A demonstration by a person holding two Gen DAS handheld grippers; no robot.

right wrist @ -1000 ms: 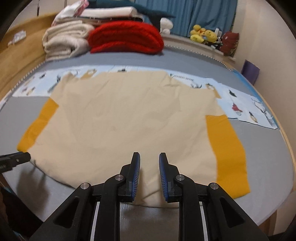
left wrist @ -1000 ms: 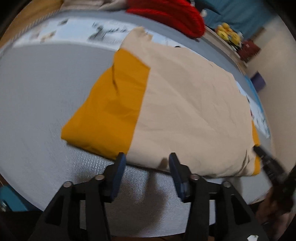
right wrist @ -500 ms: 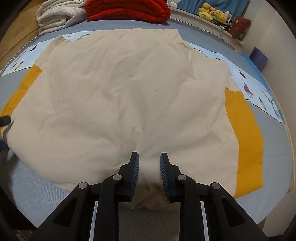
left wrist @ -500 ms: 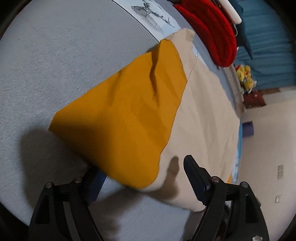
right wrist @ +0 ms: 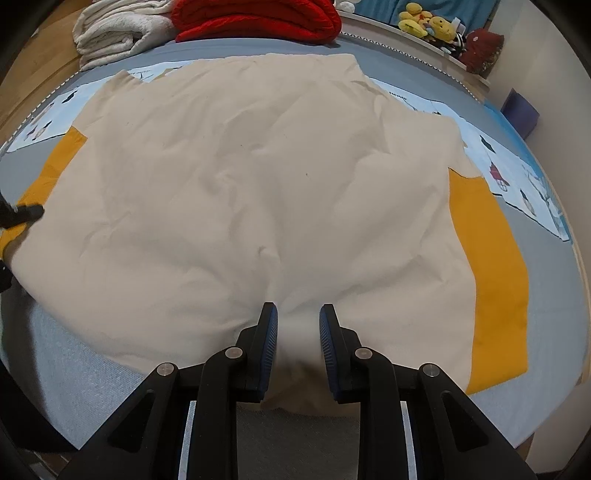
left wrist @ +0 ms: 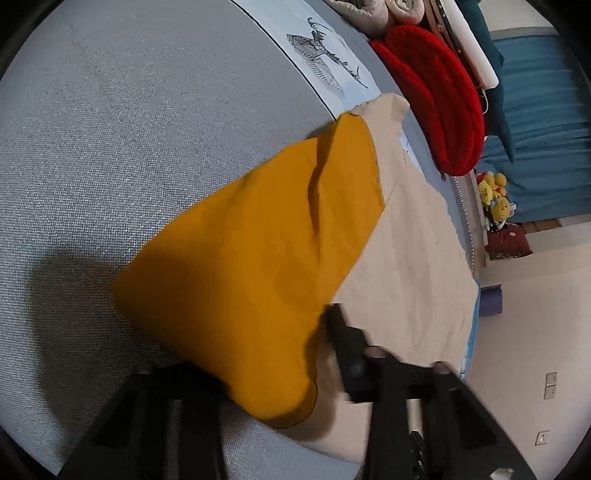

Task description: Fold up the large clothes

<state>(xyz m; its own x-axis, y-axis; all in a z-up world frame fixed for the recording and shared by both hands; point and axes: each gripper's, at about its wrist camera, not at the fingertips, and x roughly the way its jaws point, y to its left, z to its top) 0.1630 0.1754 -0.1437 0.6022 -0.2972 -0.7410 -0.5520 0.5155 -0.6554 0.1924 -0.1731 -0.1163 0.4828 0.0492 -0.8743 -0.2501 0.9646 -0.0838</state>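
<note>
Since the earlier frames, the orange sleeve (left wrist: 258, 280) has been lifted off the bed by the left gripper (left wrist: 258, 354), and more of the shirt's near hem is now bunched between the fingers of the right gripper (right wrist: 295, 325).

In the left wrist view, the sleeve's cuff is draped over the gripper; one black finger (left wrist: 343, 339) is seen beside the cloth, while the other is hidden beneath it. The fabric appears to be pinched between the two, though the contact itself is blurred.

The cream shirt (right wrist: 258, 177) is spread flat across the grey bed (right wrist: 92, 369), with its second orange sleeve (right wrist: 487, 273) lying flat at the right edge. In the right wrist view, the blue-padded fingers (right wrist: 267, 343) are held slightly apart, with a puckered fold of the hem gathered between them; a firm clamp cannot be confirmed.

Behind the shirt, a red blanket (right wrist: 258, 18) and a stack of white towels (right wrist: 118, 33) are seen at the head of the bed, with yellow plush toys (right wrist: 424, 22) on the ledge beyond.
</note>
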